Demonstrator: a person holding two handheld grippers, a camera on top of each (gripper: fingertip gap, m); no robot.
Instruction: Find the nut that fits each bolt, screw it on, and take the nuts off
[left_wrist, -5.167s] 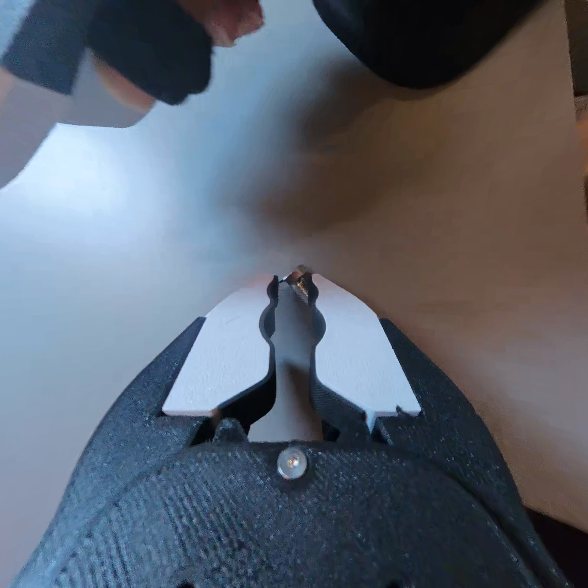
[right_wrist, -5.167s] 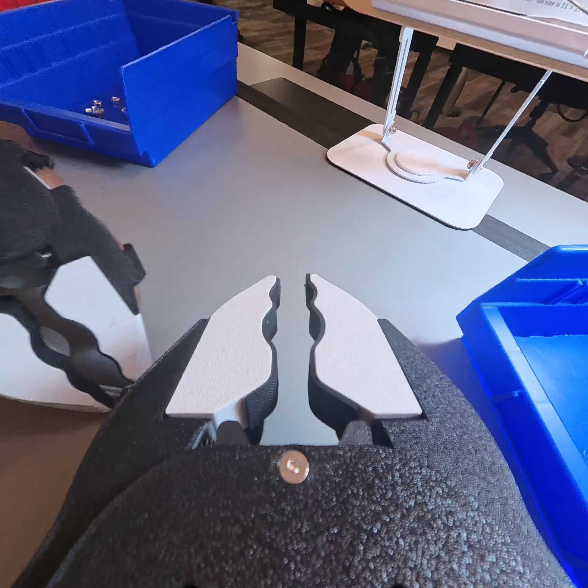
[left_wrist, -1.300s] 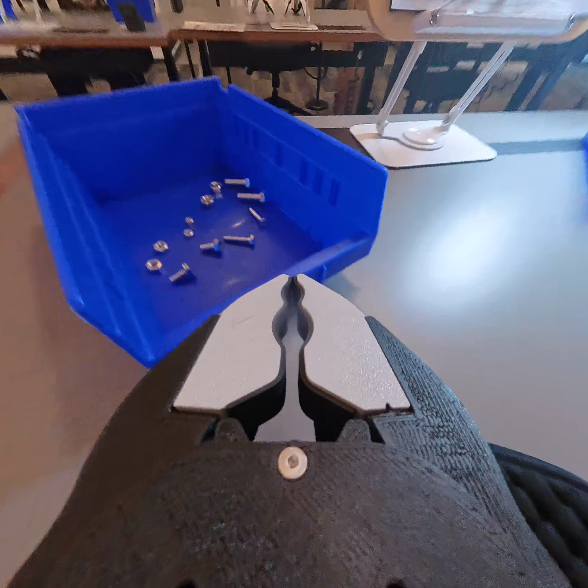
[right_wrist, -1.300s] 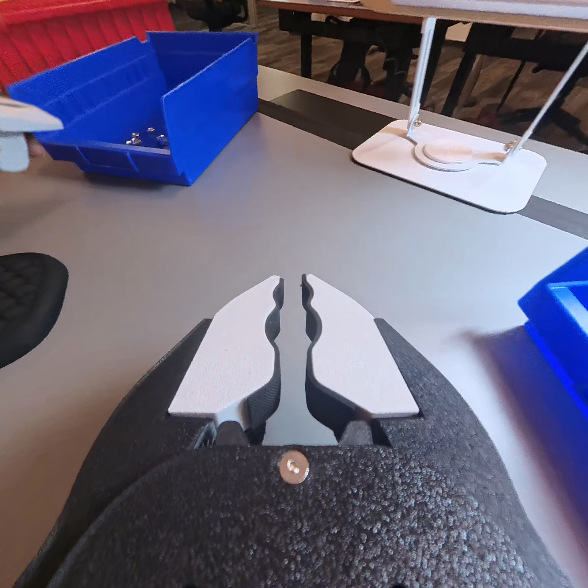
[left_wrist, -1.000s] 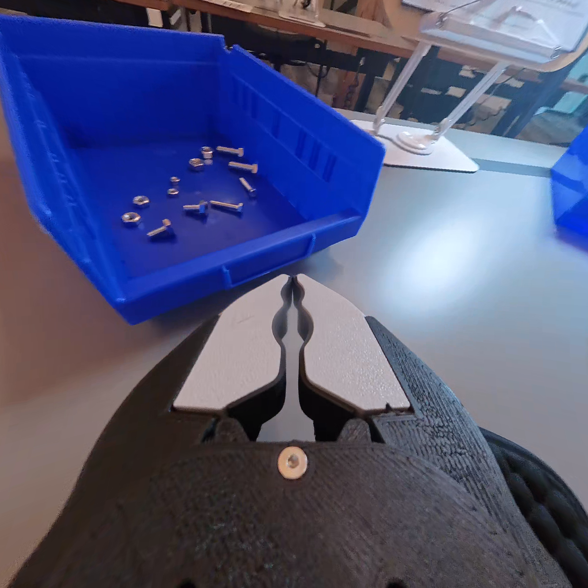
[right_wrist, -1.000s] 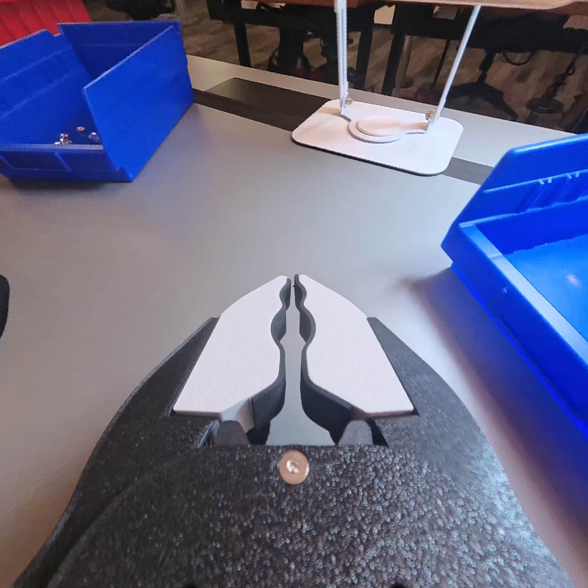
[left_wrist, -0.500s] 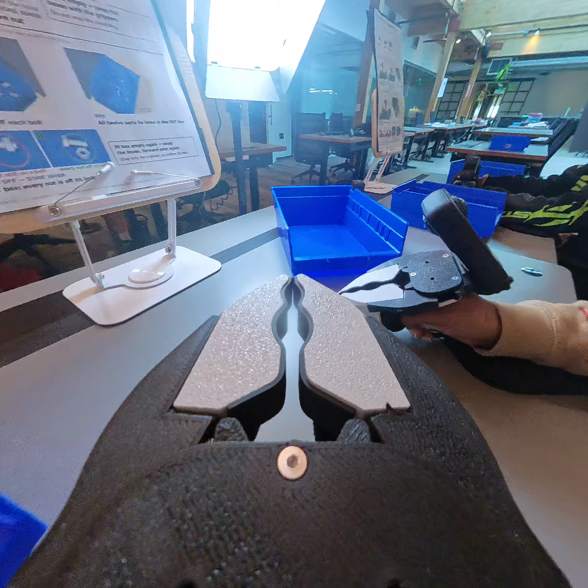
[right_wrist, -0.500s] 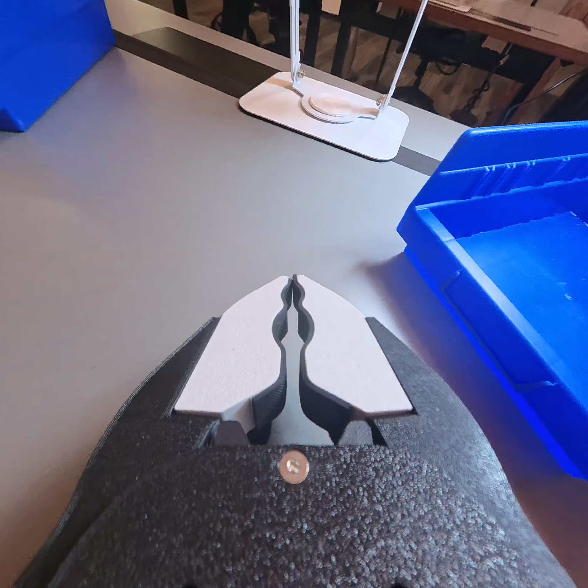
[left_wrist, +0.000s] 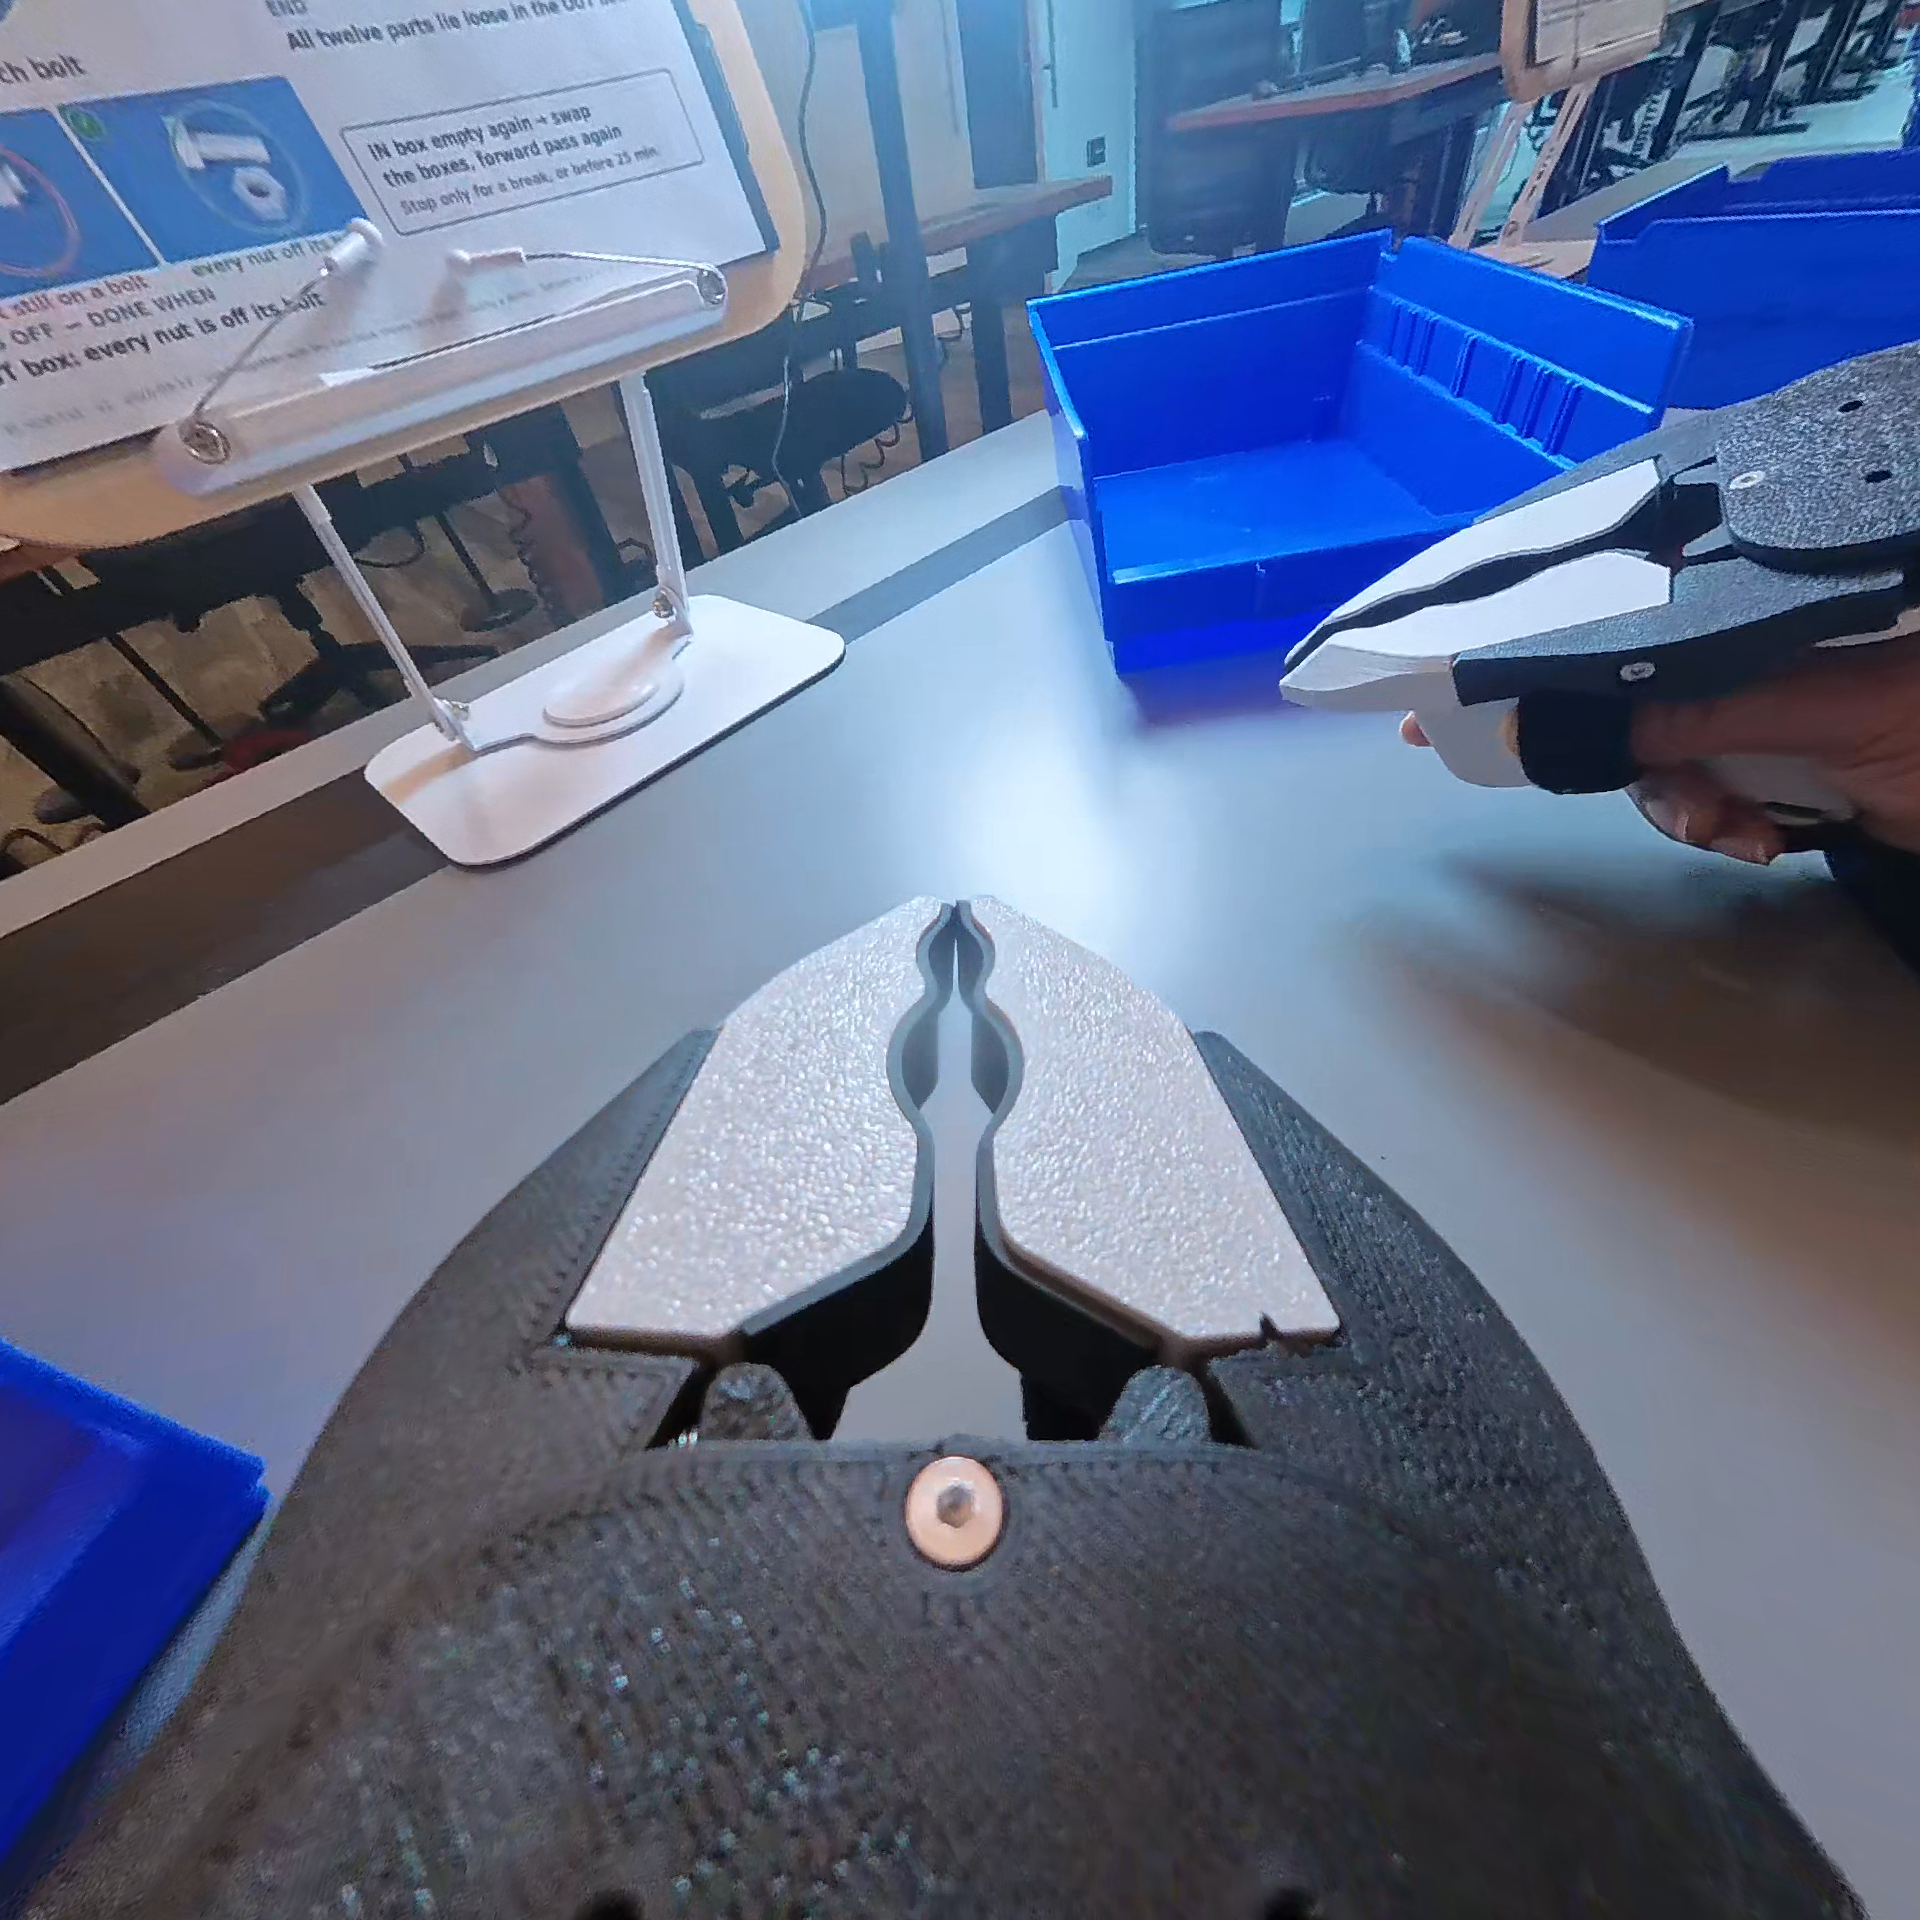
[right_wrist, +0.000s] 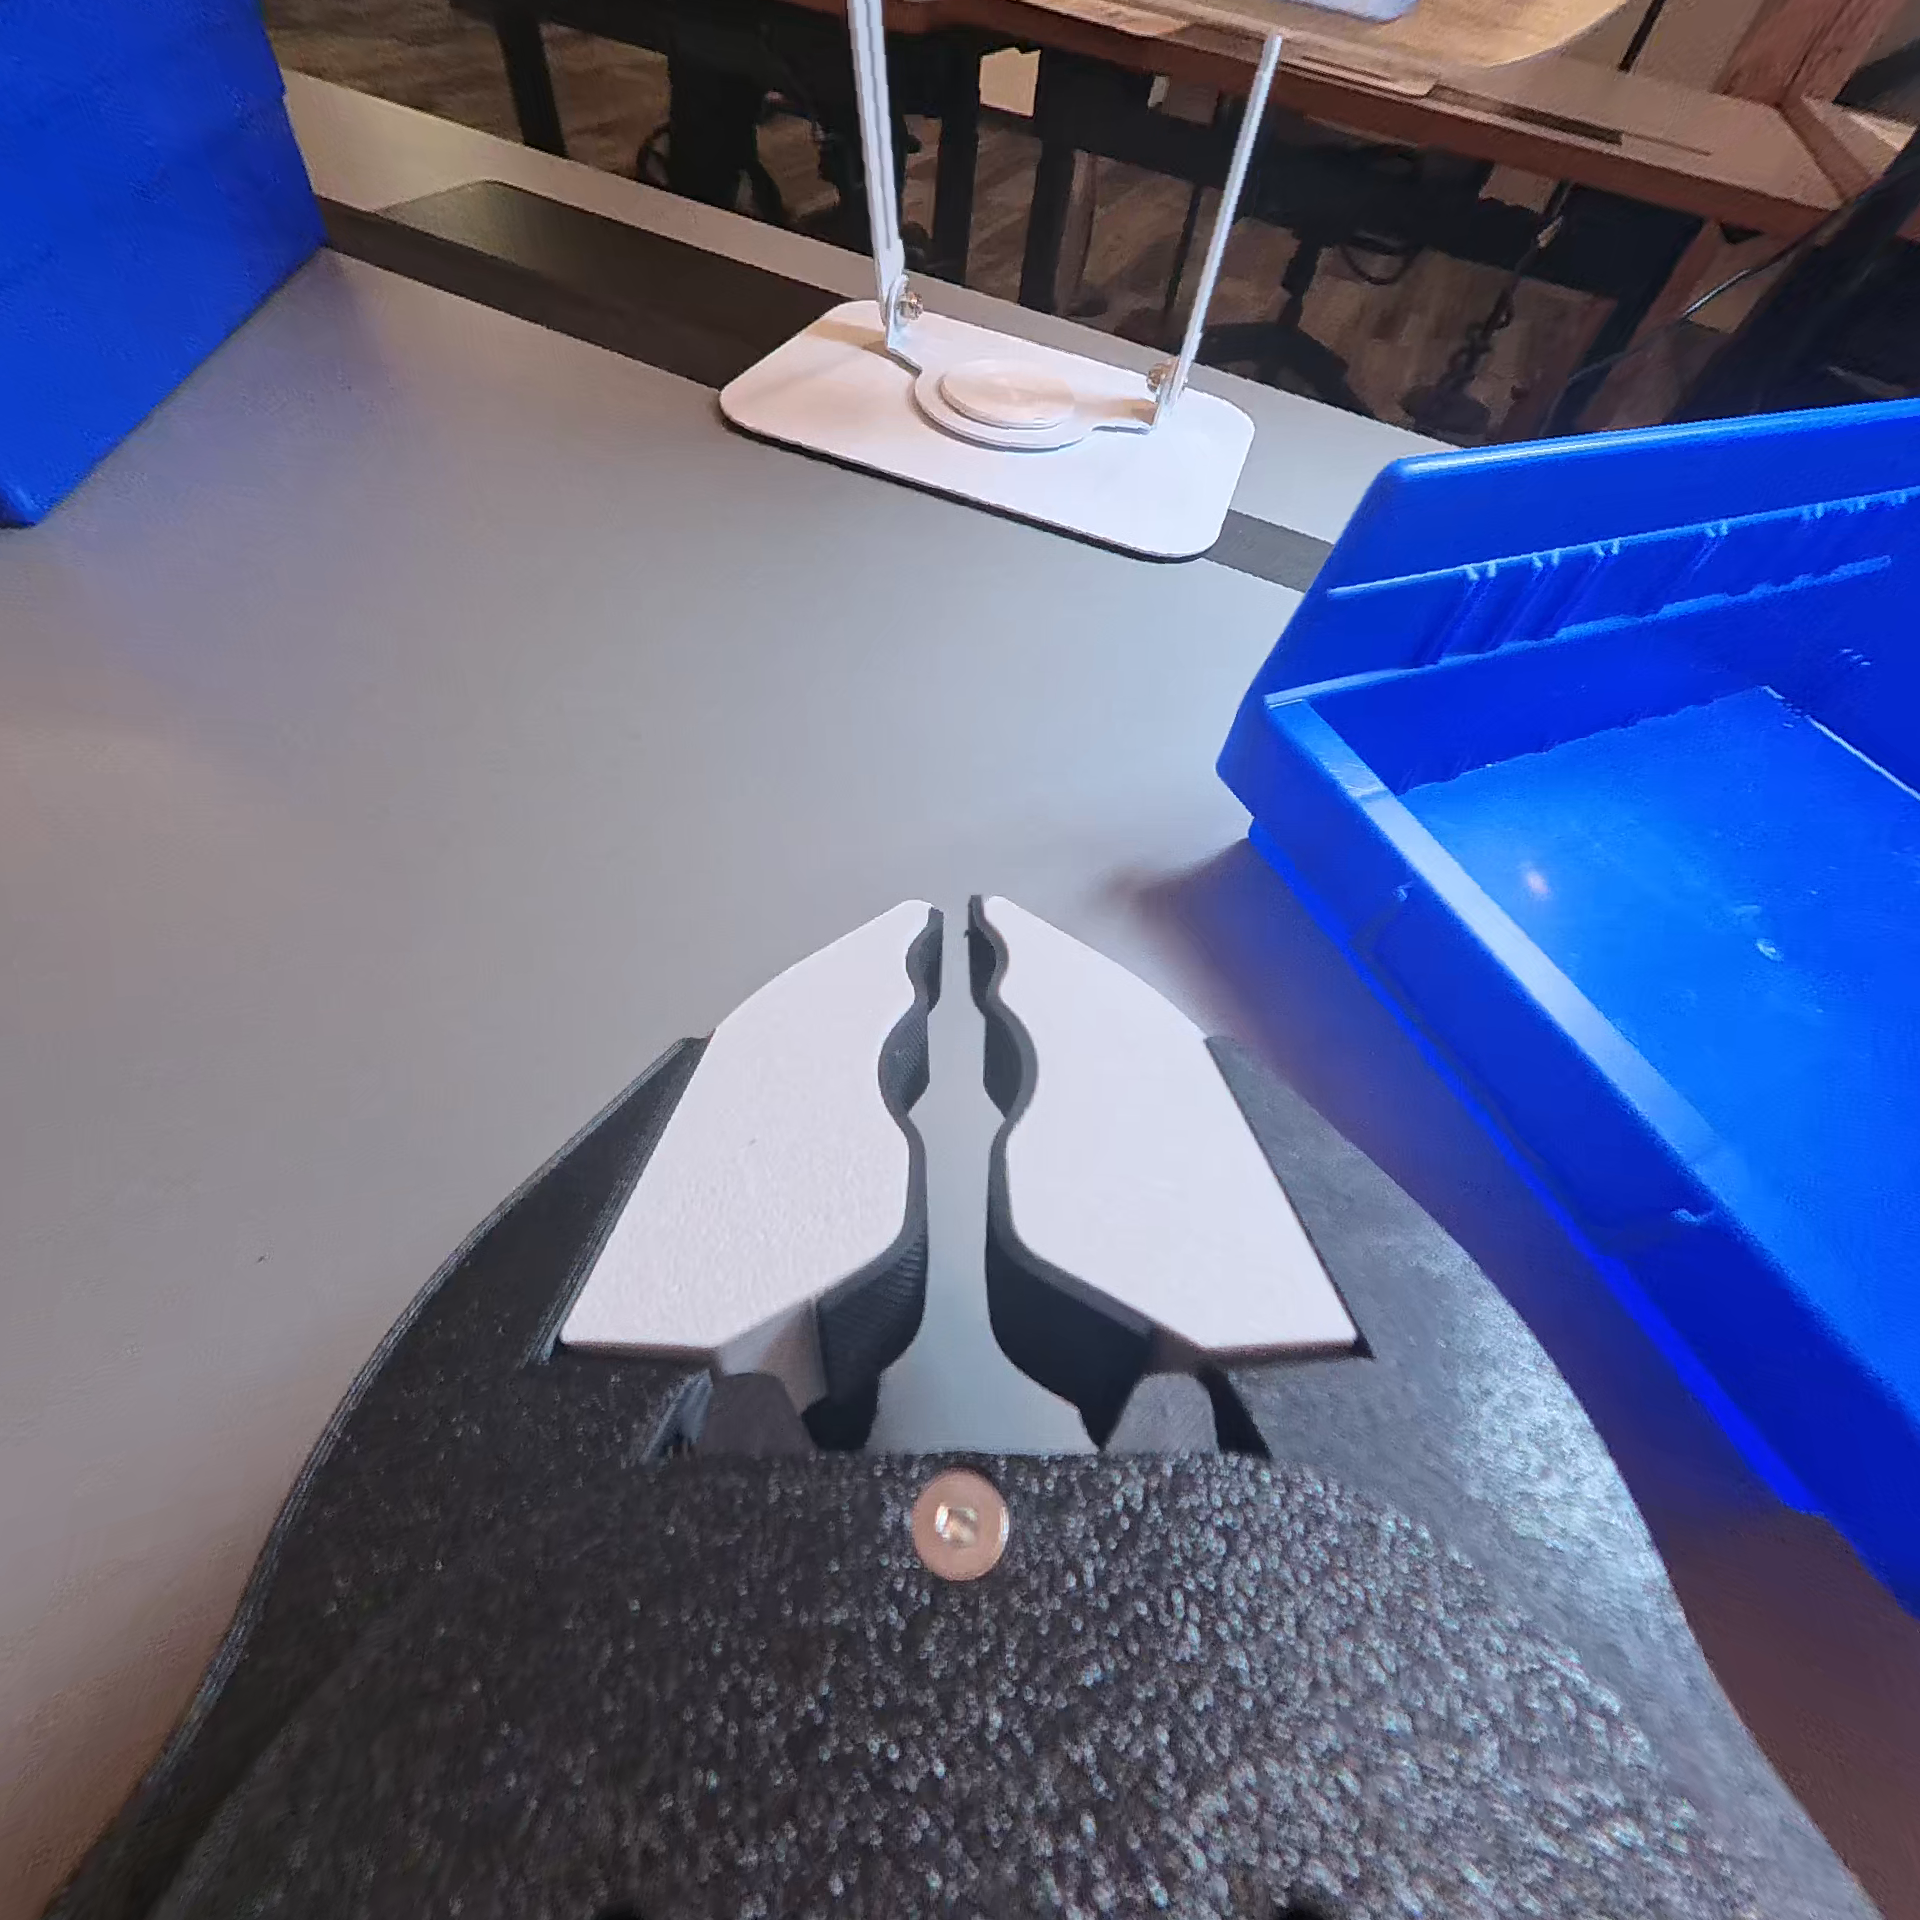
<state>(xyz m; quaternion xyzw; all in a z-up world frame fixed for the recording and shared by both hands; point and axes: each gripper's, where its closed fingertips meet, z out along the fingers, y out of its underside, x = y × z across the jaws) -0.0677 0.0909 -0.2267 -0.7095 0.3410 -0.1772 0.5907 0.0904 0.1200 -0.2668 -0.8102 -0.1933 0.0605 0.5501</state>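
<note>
left hand-held gripper (left_wrist: 956, 914) tips together, empty | right hand-held gripper (left_wrist: 1311, 675) beside blue bin (left_wrist: 1351, 457)

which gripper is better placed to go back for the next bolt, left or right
Probably left: a blue bin's corner sits beside the shut, empty left gripper. The right gripper faces an empty bin.

— What stands on the grey table (right_wrist: 520, 727)?
— A white document stand (left_wrist: 582, 717) holding a printed instruction sheet (left_wrist: 343, 156).
— And behind it?
— Dark desks and office chairs (left_wrist: 821, 416), partly blurred.
</note>
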